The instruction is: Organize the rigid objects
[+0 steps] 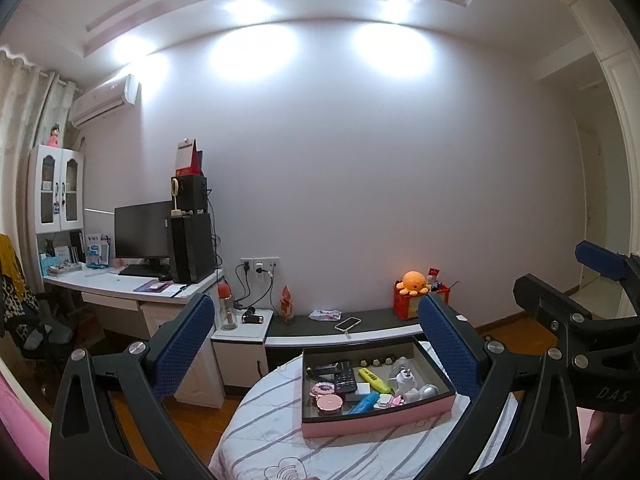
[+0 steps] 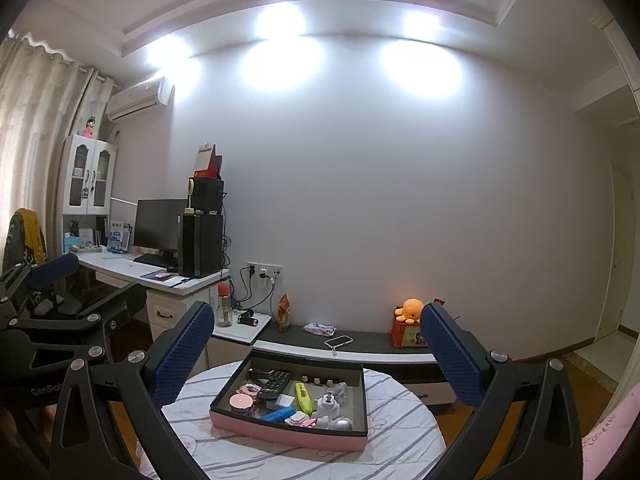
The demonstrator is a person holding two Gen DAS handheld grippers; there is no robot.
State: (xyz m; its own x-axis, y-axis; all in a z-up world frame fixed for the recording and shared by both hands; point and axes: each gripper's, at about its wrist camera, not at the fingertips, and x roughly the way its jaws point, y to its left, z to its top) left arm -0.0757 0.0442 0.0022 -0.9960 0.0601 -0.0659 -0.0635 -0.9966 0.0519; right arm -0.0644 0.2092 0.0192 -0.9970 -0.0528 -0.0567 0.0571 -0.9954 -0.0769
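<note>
A pink box (image 1: 376, 420) (image 2: 288, 434) with a dark inside sits on a round table with a striped cloth (image 1: 280, 432) (image 2: 400, 432). It holds several small things: a black remote (image 1: 345, 376) (image 2: 274, 385), a yellow highlighter (image 1: 374, 380) (image 2: 303, 397), a blue marker (image 1: 363, 403) (image 2: 277, 414), a round pink case (image 1: 329, 403) (image 2: 241, 401), a white plug (image 1: 404, 378) (image 2: 329, 401). My left gripper (image 1: 316, 344) is open and empty, held above and in front of the box. My right gripper (image 2: 316, 348) is open and empty, also above the box.
Behind the table stands a low dark shelf (image 1: 372, 316) (image 2: 360, 342) with a phone (image 1: 348, 323) (image 2: 339, 341), a red box and an orange plush octopus (image 1: 416, 282) (image 2: 410, 309). A white desk with monitor (image 1: 142, 236) (image 2: 158, 224) stands at the left.
</note>
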